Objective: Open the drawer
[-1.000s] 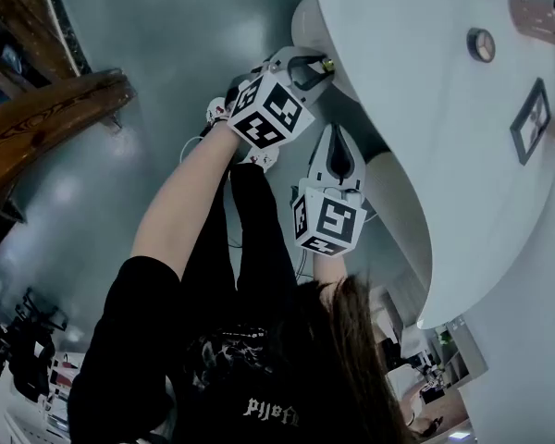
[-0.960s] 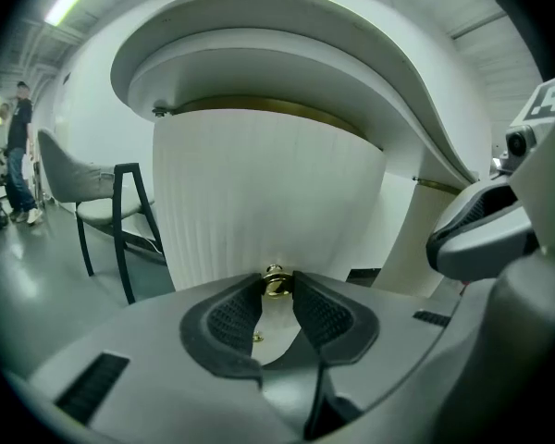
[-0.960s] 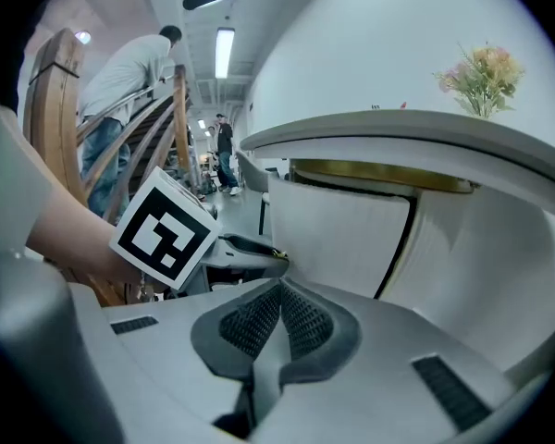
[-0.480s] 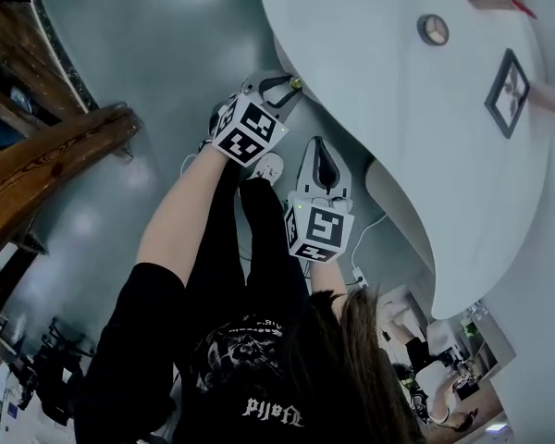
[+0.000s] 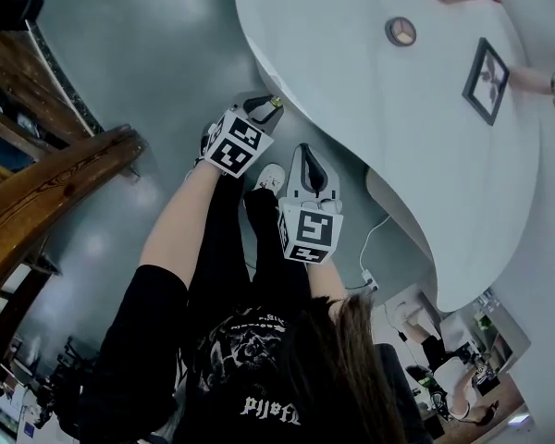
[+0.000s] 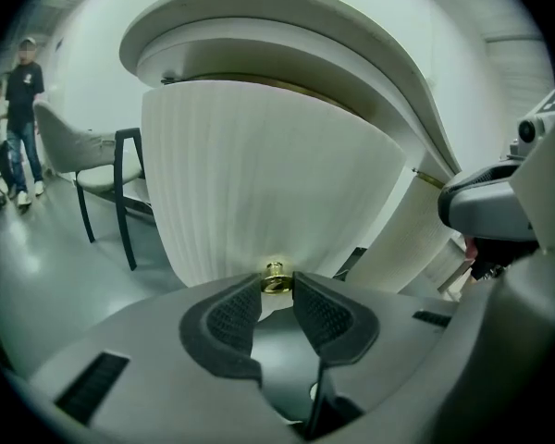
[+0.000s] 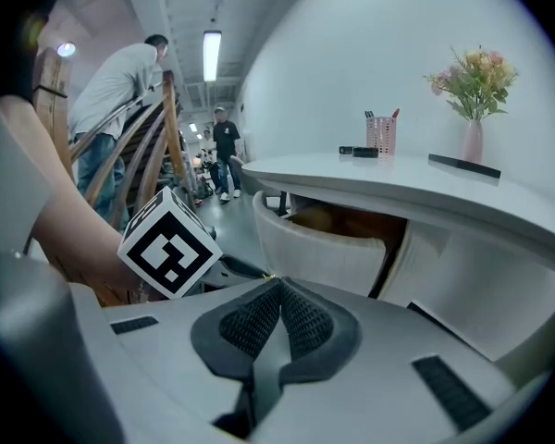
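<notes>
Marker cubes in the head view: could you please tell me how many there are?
2. One cube rides on the left gripper, which grips the drawer knob by the desk edge. The other is on the right gripper, lower and to the right. None seems hidden.

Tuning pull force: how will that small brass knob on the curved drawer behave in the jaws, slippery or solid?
Probably slippery: the knob is small, shiny metal, pinched only at the jaws' tips. Likely rigid, unlikely to flex. The drawer looks big with a curved front, so it may pull heavy and drag the knob sideways.
</notes>
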Action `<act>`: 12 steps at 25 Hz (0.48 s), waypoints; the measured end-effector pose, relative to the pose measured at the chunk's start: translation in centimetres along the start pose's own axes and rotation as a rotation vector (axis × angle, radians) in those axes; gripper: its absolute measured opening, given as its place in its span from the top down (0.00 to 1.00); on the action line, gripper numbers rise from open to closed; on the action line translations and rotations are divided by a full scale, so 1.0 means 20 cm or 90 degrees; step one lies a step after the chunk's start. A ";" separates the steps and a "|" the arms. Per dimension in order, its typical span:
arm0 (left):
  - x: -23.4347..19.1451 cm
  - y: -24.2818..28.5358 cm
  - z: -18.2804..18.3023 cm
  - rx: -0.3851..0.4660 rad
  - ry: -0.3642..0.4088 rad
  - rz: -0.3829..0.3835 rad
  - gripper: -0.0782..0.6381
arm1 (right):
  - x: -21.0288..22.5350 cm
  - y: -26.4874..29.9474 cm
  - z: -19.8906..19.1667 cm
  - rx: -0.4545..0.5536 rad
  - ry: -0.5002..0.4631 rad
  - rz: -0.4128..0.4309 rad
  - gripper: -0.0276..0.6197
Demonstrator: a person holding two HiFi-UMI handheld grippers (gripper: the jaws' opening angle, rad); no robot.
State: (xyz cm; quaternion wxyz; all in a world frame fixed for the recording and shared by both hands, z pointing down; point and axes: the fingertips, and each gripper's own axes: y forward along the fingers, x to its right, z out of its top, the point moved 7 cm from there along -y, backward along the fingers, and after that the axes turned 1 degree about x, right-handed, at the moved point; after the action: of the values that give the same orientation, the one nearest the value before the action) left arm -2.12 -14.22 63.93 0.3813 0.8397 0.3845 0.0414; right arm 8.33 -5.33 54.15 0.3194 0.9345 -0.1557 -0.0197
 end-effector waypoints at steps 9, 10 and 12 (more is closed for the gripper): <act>0.02 -0.04 -0.01 -0.024 0.006 0.010 0.73 | 0.01 -0.05 0.01 -0.020 0.004 -0.004 0.92; 0.02 -0.04 -0.02 -0.028 0.001 0.008 0.73 | 0.01 -0.06 0.00 -0.022 0.006 -0.004 0.92; 0.02 -0.05 -0.02 -0.043 -0.005 0.000 0.73 | 0.02 -0.07 0.00 -0.025 0.010 -0.005 0.92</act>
State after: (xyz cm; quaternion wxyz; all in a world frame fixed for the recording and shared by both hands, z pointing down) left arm -2.60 -13.30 63.54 0.4107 0.8265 0.3817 0.0508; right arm 9.03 -4.35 53.35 0.3390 0.9288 -0.1490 -0.0169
